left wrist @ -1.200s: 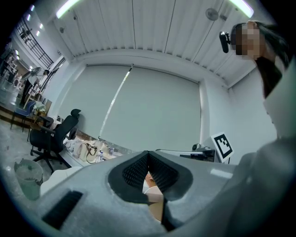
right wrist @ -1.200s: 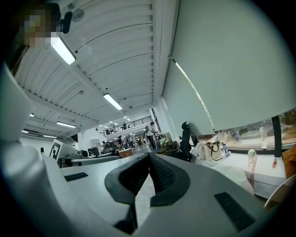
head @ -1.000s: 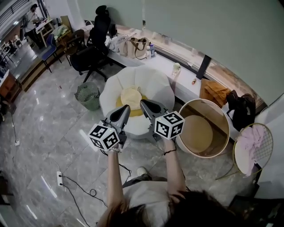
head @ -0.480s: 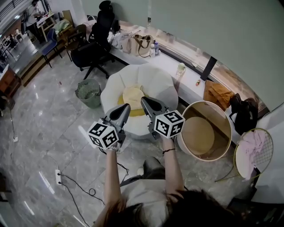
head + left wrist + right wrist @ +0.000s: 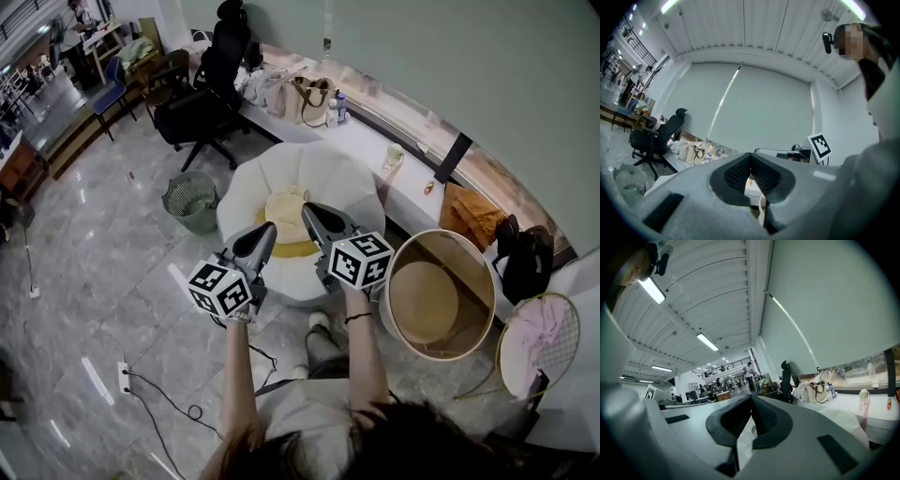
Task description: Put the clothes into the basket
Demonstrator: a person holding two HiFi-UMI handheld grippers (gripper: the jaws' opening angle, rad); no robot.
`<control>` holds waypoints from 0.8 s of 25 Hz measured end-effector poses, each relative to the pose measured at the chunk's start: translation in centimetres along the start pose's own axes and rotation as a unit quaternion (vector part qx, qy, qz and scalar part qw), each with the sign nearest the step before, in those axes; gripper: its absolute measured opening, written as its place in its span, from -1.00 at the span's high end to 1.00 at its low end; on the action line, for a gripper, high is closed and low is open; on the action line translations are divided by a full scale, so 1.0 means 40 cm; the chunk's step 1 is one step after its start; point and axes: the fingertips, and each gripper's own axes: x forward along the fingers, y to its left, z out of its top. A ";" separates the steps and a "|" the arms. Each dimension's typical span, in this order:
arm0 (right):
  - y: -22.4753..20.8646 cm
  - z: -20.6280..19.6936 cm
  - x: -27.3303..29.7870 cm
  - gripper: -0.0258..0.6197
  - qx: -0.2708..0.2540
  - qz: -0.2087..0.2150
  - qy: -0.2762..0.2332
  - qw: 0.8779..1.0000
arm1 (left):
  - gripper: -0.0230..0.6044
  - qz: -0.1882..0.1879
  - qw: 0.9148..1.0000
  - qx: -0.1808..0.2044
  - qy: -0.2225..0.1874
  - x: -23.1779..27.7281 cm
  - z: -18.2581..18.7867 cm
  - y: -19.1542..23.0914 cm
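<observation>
We are holding the left gripper point(image 5: 266, 231) and right gripper point(image 5: 308, 210) clenched and empty, since the clothes point(image 5: 284, 202) are lying ahead of their tips, unreached; the basket point(image 5: 473, 319) is standing right of the right gripper.

right tongs point(image 5: 751, 398): jaws together, empty | beyond: black office chair point(image 5: 786, 379), handbag point(image 5: 816, 391)

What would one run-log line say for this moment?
left tool: shut, empty | right tool: shut, empty | cream garment: on white seat | basket: beside seat, looks empty
</observation>
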 end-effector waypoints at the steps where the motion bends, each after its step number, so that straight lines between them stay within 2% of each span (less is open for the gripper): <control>1: -0.009 0.006 0.017 0.89 0.001 0.002 0.001 1.000 | 0.89 0.002 1.000 -0.001 -0.001 0.011 0.005 0.014; 8: -0.070 0.014 0.121 0.89 -0.005 0.020 0.026 0.999 | 0.89 0.013 1.000 -0.017 -0.002 0.101 0.010 0.097; 20: -0.183 0.052 0.247 0.89 0.000 0.039 0.043 0.998 | 0.89 0.037 0.999 -0.028 -0.007 0.215 0.031 0.203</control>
